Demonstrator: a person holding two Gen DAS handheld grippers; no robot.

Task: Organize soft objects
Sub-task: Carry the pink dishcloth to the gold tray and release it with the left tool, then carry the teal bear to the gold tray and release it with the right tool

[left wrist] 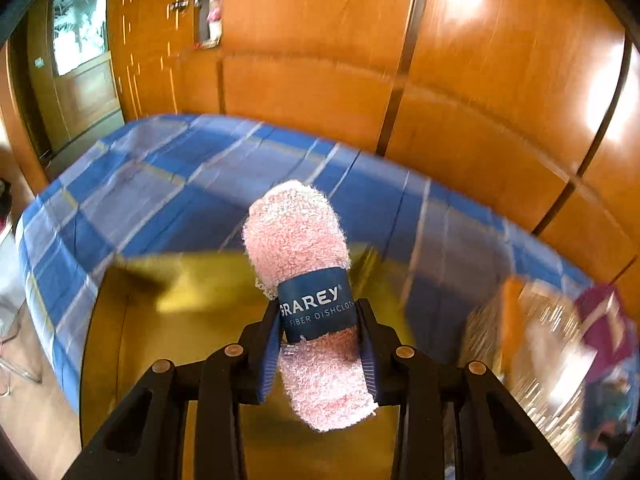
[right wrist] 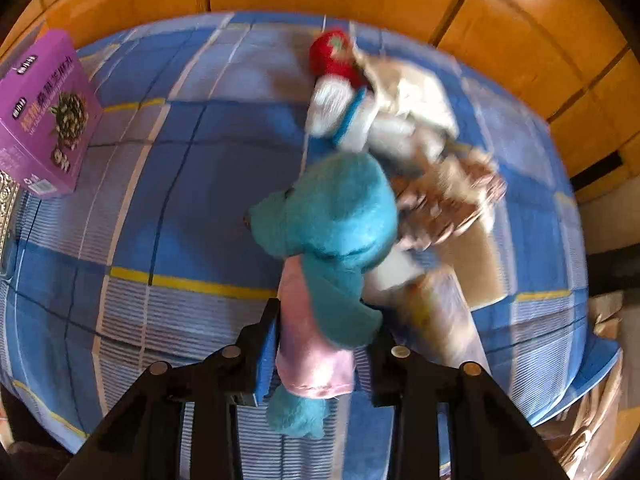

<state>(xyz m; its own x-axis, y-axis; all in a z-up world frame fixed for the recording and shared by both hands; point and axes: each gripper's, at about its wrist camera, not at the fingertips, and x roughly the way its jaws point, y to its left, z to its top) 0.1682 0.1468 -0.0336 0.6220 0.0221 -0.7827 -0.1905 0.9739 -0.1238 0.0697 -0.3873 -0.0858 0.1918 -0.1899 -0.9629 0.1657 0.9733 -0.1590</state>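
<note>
- Pink, fluffy rolled dishcloth (left wrist: pixel 306 280) with a dark blue paper band (left wrist: pixel 317 303) sits clamped in the left claw (left wrist: pixel 320 344), whose two black fingers press against the band from both sides.
- The roll stands nearly upright between the fingers, lifted above a yellow surface (left wrist: pixel 180 320) that is blurred, so I cannot tell what it is.
- Beyond it lies a bed covered in a blue checked sheet (left wrist: pixel 180 168), with glossy orange wooden wardrobe doors (left wrist: pixel 480 80) behind.
- At the right edge of the left wrist view a blurred purple box (left wrist: pixel 604 320) shows.
- In the right wrist view, the right claw (right wrist: pixel 324 344) grips a teal plush bear (right wrist: pixel 336 216) around its body, which wears a pink garment (right wrist: pixel 308 340).
- The bear's head points away from the camera, and its legs hang below the fingers.
- Under the bear is the same blue checked sheet (right wrist: pixel 180 200).
- Just beyond the bear lies a pile of soft things: a white knitted doll with a red hat (right wrist: pixel 334 80), a beige cloth (right wrist: pixel 416 92) and a brown fuzzy item (right wrist: pixel 448 196), touching one another.
- The purple box (right wrist: pixel 44 116) stands well apart at the left of the bed.
</note>
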